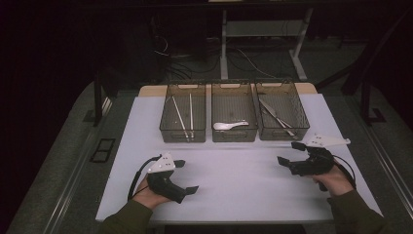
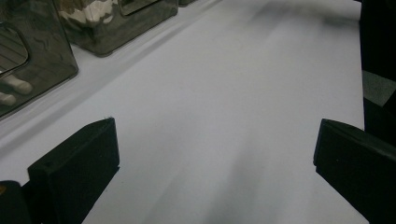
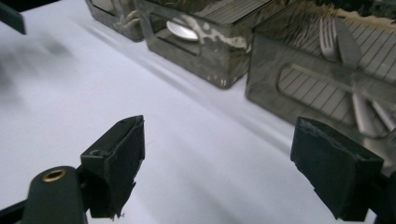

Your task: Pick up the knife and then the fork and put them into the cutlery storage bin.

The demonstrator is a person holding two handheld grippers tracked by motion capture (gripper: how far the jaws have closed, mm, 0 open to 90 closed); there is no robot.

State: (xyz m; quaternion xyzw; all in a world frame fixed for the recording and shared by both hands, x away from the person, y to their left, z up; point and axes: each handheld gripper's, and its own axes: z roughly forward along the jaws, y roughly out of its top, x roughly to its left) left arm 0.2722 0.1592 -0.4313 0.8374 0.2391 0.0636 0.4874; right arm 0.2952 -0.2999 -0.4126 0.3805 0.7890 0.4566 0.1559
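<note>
Three smoky bins are sitting along the table's [image 1: 146, 195] far edge: the left bin [image 1: 183, 134] is holding chopsticks [image 1: 181, 118], the middle bin [image 1: 234, 135] a white spoon [image 1: 230, 126], the right bin [image 1: 284, 131] a fork and knife [image 1: 275, 116]. Both the left gripper [image 1: 186, 176] and the right gripper [image 1: 290, 152] are hovering released near the front edge.

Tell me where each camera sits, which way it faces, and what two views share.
High view: above the person's side, looking forward and down on the table; forearms, left tool, right tool.
Left gripper view: rides the left tool, facing across the table; open jaws.
Right gripper view: rides the right tool, facing the bins; open jaws.
Shared: the spoon in the middle bin.
</note>
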